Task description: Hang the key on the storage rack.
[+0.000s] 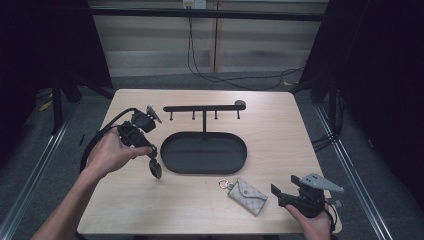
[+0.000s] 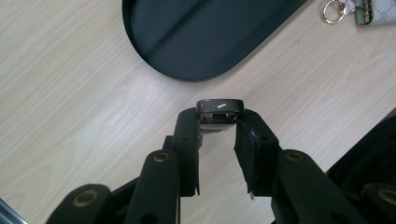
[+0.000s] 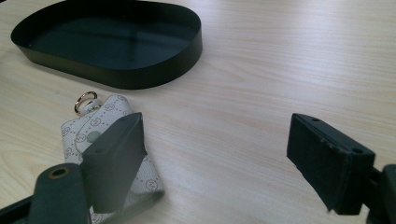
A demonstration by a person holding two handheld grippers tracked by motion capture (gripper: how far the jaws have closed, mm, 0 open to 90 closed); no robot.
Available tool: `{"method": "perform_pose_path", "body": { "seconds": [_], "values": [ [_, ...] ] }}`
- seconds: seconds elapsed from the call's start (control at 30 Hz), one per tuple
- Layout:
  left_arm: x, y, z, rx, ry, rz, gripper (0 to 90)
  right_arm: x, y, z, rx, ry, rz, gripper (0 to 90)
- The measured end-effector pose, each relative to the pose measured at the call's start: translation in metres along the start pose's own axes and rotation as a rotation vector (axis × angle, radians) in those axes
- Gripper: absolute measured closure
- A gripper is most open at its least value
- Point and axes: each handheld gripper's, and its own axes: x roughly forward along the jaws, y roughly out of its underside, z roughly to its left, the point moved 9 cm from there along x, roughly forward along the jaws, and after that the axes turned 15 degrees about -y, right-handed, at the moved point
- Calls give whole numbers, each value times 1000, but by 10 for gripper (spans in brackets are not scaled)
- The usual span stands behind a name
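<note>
Nearest the high camera, at the bottom right edge of the pale wood-grain worktop (image 1: pixel 150 210), the right tongs (image 1: pixel 276 192) rest in the person's right hand (image 1: pixel 312 222), with a grey three-cornered plate on top; their two black jaws stand wide apart with nothing between them. In the right gripper view those jaws gape over bare wood, and the small grey patterned fabric key pouch (image 3: pixel 100 140) with its gold ring (image 3: pixel 85 101) lies partly behind one of them, apparently untouched, though the jaw hides part of it. From above, the pouch (image 1: pixel 248 195) lies flat near the front of the worktop, between the right tongs and the black oval metal tray (image 1: pixel 172 155), just off the tray's front rim. Behind the tray stands a thin black rack with a row of small hooks (image 1: pixel 202 108). On the left side, the left hand (image 1: pixel 107 155) holds the left tongs (image 1: pixel 155 169) pointing down and clamped on a small dark rounded object with a glossy edge (image 2: pixel 219 108), possibly a key fob. In the left gripper view it sits pinched at the very jaw tips, above the worktop and just in front of the tray's curved left end.
</note>
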Motion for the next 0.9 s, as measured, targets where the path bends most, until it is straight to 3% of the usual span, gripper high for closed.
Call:
{"method": "perform_pose_path", "body": {
  "seconds": [0.27,0.47,0.9],
  "values": [
    [-6,-7,5,10,-18,38,707,0,0,0,0,0,0,192],
    [-11,-12,7,22,-1,48,707,0,0,0,-1,-2,0,191],
    [-19,-31,17,-13,6,62,707,0,0,0,2,-3,-2,191]
  ]
}}
